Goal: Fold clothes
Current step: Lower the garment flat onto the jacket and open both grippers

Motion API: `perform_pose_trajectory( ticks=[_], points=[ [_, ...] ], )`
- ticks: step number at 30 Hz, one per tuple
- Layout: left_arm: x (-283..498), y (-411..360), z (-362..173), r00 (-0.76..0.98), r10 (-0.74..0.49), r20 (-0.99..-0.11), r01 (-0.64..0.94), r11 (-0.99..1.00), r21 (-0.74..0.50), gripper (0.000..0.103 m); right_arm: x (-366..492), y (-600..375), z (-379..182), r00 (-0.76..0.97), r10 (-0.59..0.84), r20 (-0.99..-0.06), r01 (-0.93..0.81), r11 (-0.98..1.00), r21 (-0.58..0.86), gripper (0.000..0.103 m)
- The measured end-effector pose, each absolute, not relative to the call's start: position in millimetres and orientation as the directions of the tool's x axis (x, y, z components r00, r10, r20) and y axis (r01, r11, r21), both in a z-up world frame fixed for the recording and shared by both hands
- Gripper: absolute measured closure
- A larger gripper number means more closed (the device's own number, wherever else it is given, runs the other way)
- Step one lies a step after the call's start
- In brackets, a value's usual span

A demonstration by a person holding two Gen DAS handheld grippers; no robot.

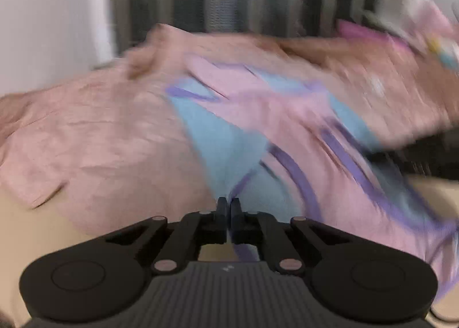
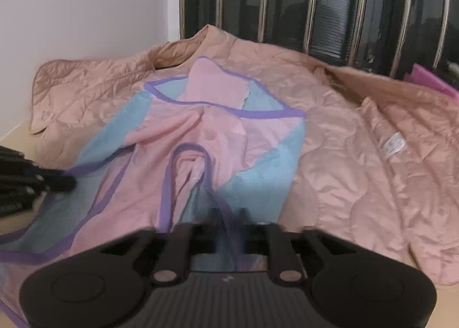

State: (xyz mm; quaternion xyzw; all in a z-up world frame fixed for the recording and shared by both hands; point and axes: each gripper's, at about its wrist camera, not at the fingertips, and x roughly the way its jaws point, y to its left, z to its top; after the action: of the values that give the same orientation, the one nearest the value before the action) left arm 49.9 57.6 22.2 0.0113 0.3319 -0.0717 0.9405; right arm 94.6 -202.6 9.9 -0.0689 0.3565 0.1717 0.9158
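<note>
Left gripper (image 1: pixel 228 207) fingers pinch pink top (image 1: pixel 275 115) hem; right gripper (image 2: pixel 228 219) pinches same top, over quilted jacket (image 2: pixel 358 155). Advise: keep edge taut, lift evenly w/ both.

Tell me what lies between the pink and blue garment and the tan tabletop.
In the right wrist view, a quilted peach jacket lies spread under most of the pink and blue garment, between it and the table; the garment's near edge hangs from both claws.

garment (image 2: pixel 218 133): pink-blue, purple trim | rumpled, spread | atop quilted pink jacket (image 2: pixel 358 155)
</note>
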Motion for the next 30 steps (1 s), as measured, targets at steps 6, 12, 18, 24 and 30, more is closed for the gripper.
perform_pose_trajectory(
  ticks=[6,12,18,24,30],
  points=[
    [31.4,96.6,18.4,0.790,-0.101,-0.604,0.020,0.990,-0.140,0.087,92.7,-254.9,16.4,0.739,0.215,-0.639,-0.176,0.976,0.126,0.094],
    [-12.1,88.4,26.0,0.764,-0.176,-0.621,0.081,0.981,-0.179,0.067,10.1,-231.8,25.6,0.700,0.317,-0.640,-0.349,0.934,0.081,0.071],
    [-33.4,67.1,17.8,0.732,-0.188,-0.655,0.142,0.982,-0.123,0.100,-23.7,-205.9,8.4,0.641,0.353,-0.681,-0.423,0.903,0.070,0.101],
    [-70.5,74.4,16.1,0.725,-0.192,-0.661,0.138,0.981,-0.135,0.100,-69.7,-221.4,12.6,0.614,0.362,-0.701,-0.416,0.904,0.102,0.101],
    [-101.9,76.8,46.1,0.767,-0.243,-0.594,0.177,0.970,-0.168,0.085,-111.1,-233.0,40.8,0.636,0.425,-0.644,-0.441,0.885,0.149,0.083]
  ],
)
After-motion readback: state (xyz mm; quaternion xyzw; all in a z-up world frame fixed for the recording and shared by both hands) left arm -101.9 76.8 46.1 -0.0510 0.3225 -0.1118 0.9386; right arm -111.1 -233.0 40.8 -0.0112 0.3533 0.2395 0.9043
